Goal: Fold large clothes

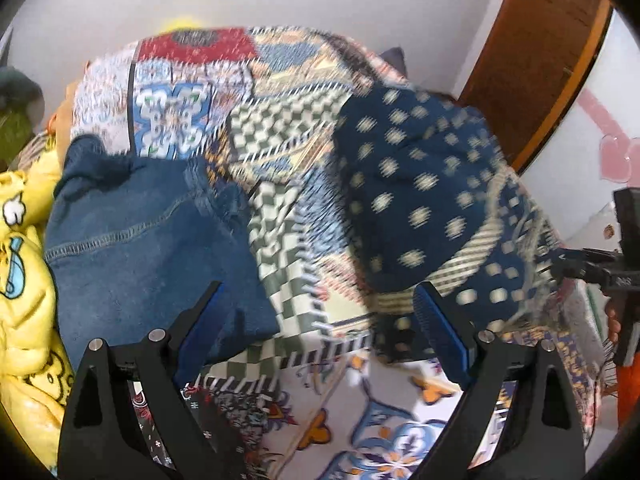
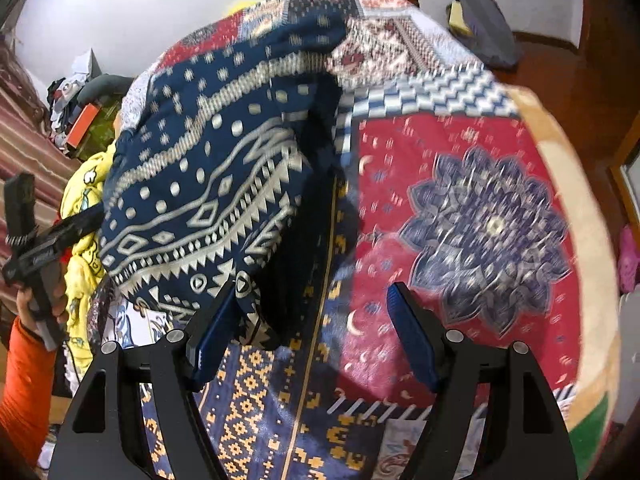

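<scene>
A navy garment with cream dots and zigzag bands (image 1: 416, 208) lies bunched on the patchwork bedspread (image 1: 288, 128); it fills the left half of the right wrist view (image 2: 208, 184), blurred by motion. My left gripper (image 1: 320, 312) is open and empty, with the garment's edge just ahead of its right finger. My right gripper (image 2: 312, 316) is open, its left finger (image 2: 216, 328) beside the garment's hanging edge. Folded blue jeans (image 1: 152, 248) lie at the left.
A yellow printed garment (image 1: 24, 272) lies at the bed's left edge. The red medallion patch of the bedspread (image 2: 480, 232) lies to the right. A wooden door (image 1: 536, 56) stands behind. A dark bundle (image 2: 484, 24) sits on the floor.
</scene>
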`<state>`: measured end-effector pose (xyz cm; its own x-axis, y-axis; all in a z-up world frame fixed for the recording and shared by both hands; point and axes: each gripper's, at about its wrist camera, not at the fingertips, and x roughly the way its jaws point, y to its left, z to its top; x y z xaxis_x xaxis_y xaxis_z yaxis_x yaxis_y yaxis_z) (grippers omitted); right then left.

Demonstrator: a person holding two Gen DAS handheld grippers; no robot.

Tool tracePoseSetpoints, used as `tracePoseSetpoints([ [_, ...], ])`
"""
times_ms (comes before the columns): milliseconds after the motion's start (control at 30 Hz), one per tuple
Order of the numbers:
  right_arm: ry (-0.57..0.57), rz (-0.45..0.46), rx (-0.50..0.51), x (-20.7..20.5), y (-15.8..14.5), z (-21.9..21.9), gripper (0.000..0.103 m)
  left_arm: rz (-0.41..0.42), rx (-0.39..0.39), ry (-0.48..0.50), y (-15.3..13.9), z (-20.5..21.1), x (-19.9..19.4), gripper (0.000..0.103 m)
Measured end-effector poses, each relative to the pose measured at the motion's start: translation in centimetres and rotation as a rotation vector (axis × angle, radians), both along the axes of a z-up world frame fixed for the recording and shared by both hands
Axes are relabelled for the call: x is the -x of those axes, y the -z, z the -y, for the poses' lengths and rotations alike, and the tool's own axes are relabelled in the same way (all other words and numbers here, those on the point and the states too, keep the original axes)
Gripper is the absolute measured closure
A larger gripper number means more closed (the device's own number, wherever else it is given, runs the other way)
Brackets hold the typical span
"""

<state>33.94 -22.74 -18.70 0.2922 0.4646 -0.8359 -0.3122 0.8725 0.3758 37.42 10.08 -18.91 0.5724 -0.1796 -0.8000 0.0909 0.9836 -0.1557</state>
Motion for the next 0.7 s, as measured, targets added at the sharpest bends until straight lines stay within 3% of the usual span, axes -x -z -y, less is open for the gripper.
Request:
tracePoseSetpoints([
  [167,0.057,0.004,-0.088,-2.9,-0.5,-0.4,0.031,0.043,0.142,-0.025,-1.6,0.7,-1.6,0.006],
  [367,0.028,-0.103,-0.158,-6.6,2.3,-2.8,0.031,-0.115,0.371,-0.002,2.1,1.7,-5.4,0.006],
  [700,-0.019,-0.189,-0.330,-8.7,4.4,-4.4,0.028,-0.232,0.557,0.024,6.9,2.5,-8.6,0.000],
])
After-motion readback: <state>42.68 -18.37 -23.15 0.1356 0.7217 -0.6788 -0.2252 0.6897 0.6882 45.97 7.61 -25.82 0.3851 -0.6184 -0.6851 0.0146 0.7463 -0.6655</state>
